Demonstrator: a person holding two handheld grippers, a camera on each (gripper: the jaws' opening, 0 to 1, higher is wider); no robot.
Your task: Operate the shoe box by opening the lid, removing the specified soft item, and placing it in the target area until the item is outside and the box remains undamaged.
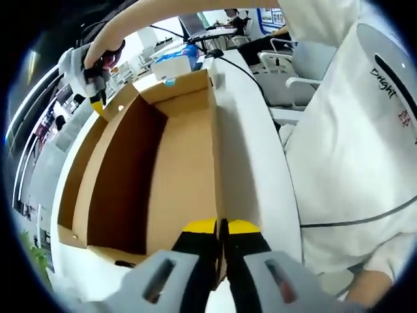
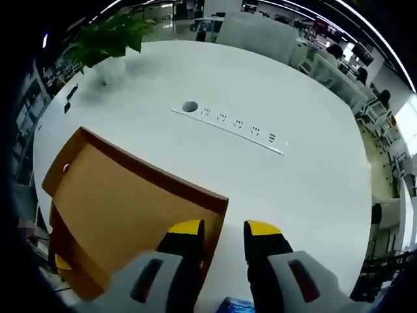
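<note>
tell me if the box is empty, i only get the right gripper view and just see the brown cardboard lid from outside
Observer: In the left gripper view the brown cardboard shoe box stands open and its floor looks bare; no soft item shows inside.
Operator: what is the left gripper doing
Observer: The left gripper has its jaws closed on the top edge of the box's near wall.
Operator: anyone close to the box
Observer: Yes, a person in a white top is right beside the white table, on the side next to the box.
</note>
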